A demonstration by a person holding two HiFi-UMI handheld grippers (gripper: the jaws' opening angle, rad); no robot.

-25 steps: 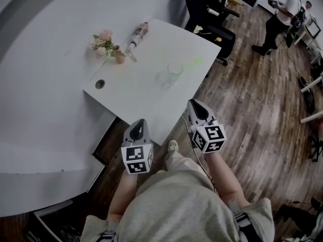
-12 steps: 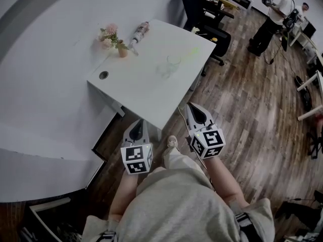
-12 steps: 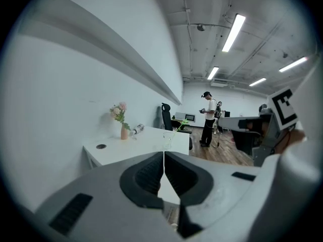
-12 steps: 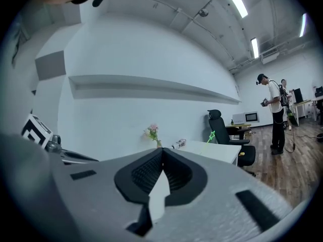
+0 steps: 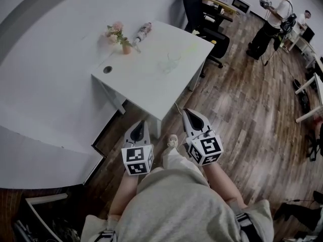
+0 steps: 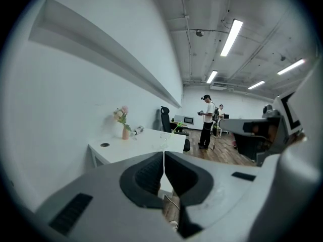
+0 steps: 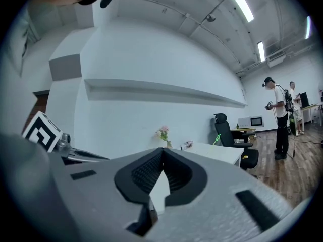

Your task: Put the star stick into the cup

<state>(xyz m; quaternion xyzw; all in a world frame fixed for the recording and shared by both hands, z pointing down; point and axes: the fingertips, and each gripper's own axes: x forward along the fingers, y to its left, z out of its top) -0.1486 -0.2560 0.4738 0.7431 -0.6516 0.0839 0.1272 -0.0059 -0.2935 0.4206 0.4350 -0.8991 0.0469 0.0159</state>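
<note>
A clear cup (image 5: pixel 173 60) stands on the white table (image 5: pixel 146 87), far ahead of both grippers. The green star stick (image 5: pixel 190 48) shows faintly beside the cup's right side and seems to lean out of it. From the left gripper view the cup (image 6: pixel 163 136) and stick (image 6: pixel 177 125) are small and distant. The stick (image 7: pixel 217 137) stands tilted in the right gripper view. My left gripper (image 5: pixel 141 122) and right gripper (image 5: pixel 185 111) hang shut and empty over the wooden floor, short of the table's near corner.
A pink flower vase (image 5: pixel 122 38) and a lying bottle (image 5: pixel 143 33) sit at the table's far side, with a cable hole (image 5: pixel 107 69) at its left. A black office chair (image 5: pixel 196 6) stands behind the table. People (image 5: pixel 271 19) stand at the back right.
The table, cup and stick have drawn farther away and up in the head view as I backed off. Both grippers stayed shut and low in front of me.
</note>
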